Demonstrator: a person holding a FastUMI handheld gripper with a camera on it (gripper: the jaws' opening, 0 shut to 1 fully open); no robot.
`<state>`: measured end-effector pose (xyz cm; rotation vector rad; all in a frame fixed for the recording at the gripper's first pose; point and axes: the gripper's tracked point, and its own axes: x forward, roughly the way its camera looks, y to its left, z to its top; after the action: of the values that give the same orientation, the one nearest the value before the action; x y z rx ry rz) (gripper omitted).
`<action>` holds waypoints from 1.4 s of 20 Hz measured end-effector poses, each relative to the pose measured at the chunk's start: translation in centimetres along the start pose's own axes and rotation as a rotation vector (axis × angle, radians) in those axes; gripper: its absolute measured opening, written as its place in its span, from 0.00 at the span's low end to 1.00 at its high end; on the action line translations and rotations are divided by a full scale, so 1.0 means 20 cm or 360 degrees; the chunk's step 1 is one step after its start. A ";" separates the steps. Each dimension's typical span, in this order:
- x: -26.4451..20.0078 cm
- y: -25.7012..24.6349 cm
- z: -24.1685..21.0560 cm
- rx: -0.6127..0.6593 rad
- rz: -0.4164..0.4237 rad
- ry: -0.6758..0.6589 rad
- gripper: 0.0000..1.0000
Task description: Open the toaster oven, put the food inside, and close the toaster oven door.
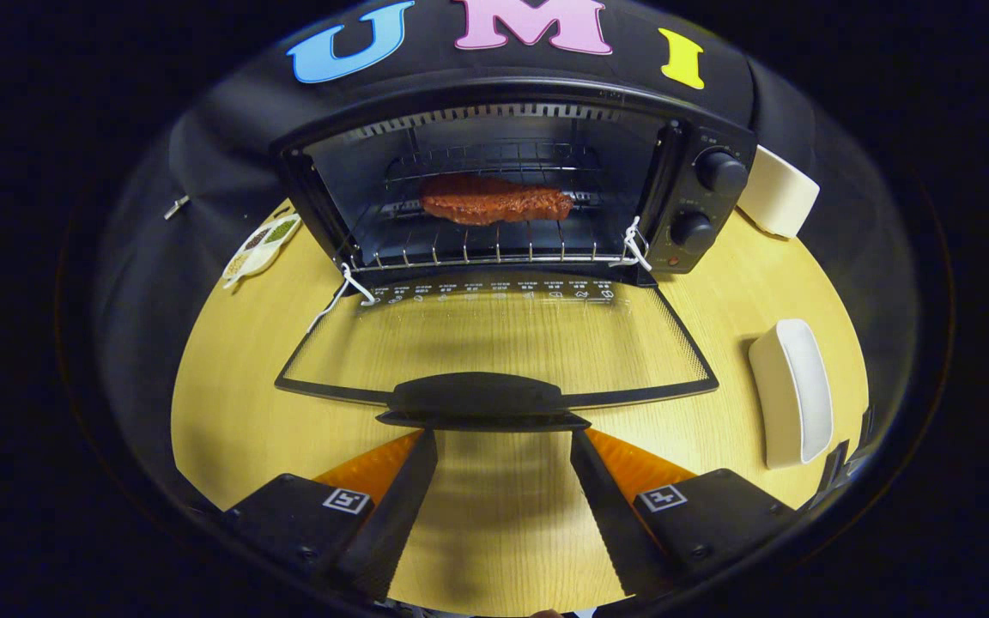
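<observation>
hovering spread, the tool (503, 442) flanks the lowered door's handle (482, 401) edge.

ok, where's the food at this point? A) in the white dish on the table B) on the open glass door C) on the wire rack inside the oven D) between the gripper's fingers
C: the reddish-brown food lies on the wire rack inside the toaster oven, whose door hangs fully open; the gripper is open with nothing between its fingers, its tips just short of the door handle.
</observation>
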<state>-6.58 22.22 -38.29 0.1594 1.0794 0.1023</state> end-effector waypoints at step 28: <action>-0.64 -0.17 0.79 -0.0081 0.0066 -0.0742 0.99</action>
<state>1.36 15.62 -20.51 0.1508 0.6081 0.1225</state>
